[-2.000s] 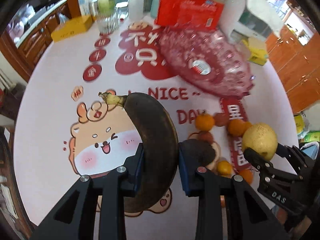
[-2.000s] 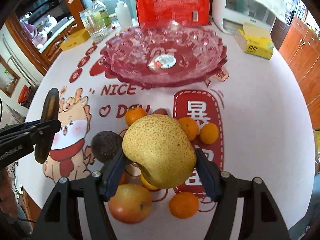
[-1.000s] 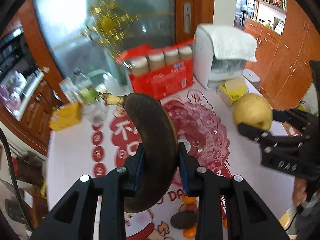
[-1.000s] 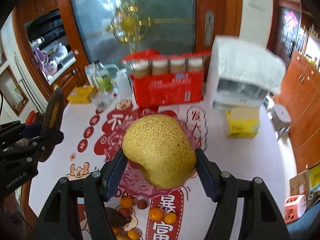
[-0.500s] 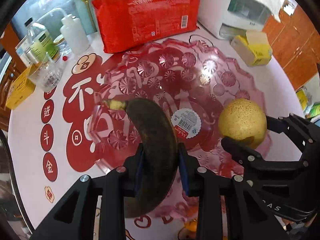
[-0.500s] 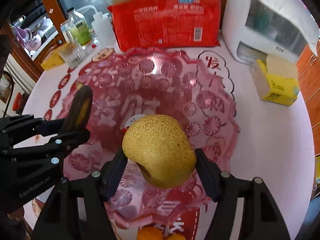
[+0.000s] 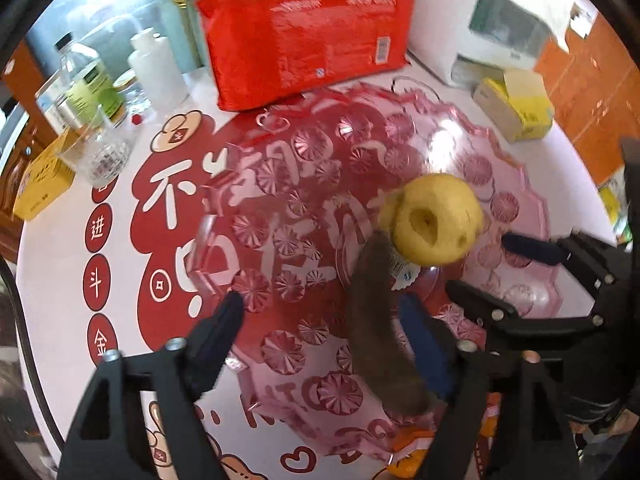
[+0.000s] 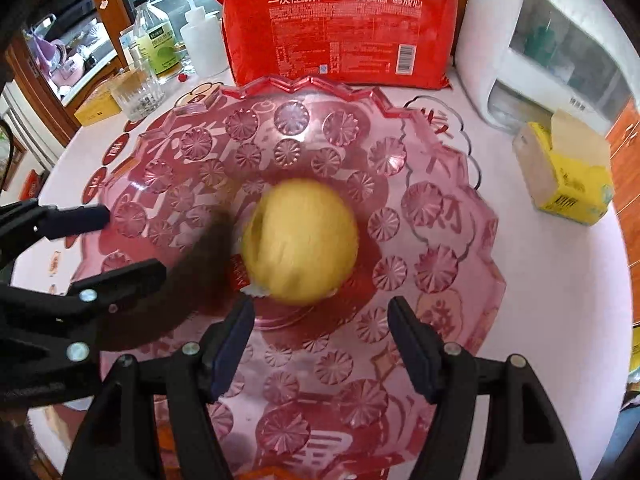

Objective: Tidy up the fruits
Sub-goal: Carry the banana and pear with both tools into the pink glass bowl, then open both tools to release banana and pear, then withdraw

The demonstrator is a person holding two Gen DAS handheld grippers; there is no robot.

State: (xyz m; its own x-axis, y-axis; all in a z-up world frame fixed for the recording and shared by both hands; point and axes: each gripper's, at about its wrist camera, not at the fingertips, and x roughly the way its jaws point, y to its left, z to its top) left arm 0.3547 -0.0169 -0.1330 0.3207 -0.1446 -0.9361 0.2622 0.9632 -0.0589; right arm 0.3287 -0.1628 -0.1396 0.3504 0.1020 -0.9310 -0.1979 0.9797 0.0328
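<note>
You have just let go with both claws. Half a second ago your left gripper (image 7: 320, 320) clamped the dark, overripe banana (image 7: 380, 328) and your right gripper (image 8: 320, 332) clamped the yellow pear (image 8: 300, 240) above the pink bowl (image 8: 460, 184); now both sets of jaws stand wide apart with nothing between them.

The 2 fruits are blurred in both views, so they look to be dropping or just settling. The pear sits near the middle of the bowl, over the white sticker on its floor, hollow end turned up in the left view. The banana lies just beside it on the left-gripper side, touching or nearly touching it; the blur hides which. Whether either fruit has come to rest you cannot tell yet.

That puts 2 pieces in the bowl. More fruit is waiting: orange pieces (image 7: 412, 454) peek out under the near rim, on the tablecloth (image 8: 560, 280), so the job is only partly done.

- Hold off until the pear stops; it is round and may roll toward the scalloped rim.
- Lift both grippers straight up and back so a finger does not knock the banana.
- Keep clear of the red pack (image 8: 340, 28), the drinking glass (image 8: 138, 94) and the yellow box (image 8: 568, 176) behind the bowl.
</note>
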